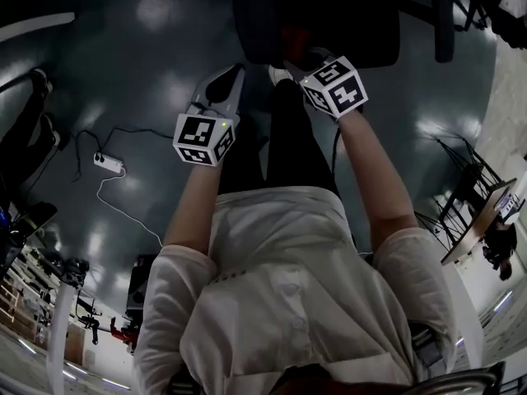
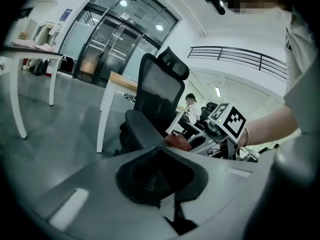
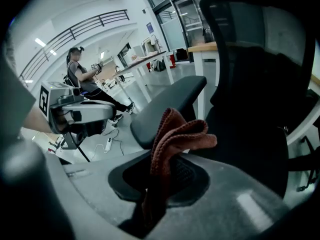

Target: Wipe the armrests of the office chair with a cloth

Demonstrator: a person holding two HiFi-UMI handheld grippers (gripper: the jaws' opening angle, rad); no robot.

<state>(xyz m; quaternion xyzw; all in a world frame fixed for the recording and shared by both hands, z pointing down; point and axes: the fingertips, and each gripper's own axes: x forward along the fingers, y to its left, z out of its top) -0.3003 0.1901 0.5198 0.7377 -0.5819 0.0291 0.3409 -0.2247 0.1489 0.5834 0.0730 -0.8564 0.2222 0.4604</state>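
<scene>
A black office chair (image 1: 329, 15) stands in front of me on the grey floor. My right gripper (image 3: 165, 179) is shut on a reddish-brown cloth (image 3: 180, 136), whose folded top stands up just short of the chair's near armrest (image 3: 170, 106). In the head view the cloth (image 1: 295, 38) shows as a red patch by the chair seat, beyond the right gripper (image 1: 306, 60). My left gripper (image 2: 165, 176) is shut with nothing in it, held left of the right one and aimed at the same armrest (image 2: 142, 129). The cloth (image 2: 176, 141) and the right gripper (image 2: 220, 134) show in the left gripper view.
A white power strip (image 1: 109, 163) with its cable lies on the floor to the left. White-legged tables (image 2: 30, 54) and a wood-topped desk (image 2: 117, 79) stand behind the chair. A seated person (image 3: 82, 79) is farther back. Another chair's base (image 1: 461, 179) is at the right.
</scene>
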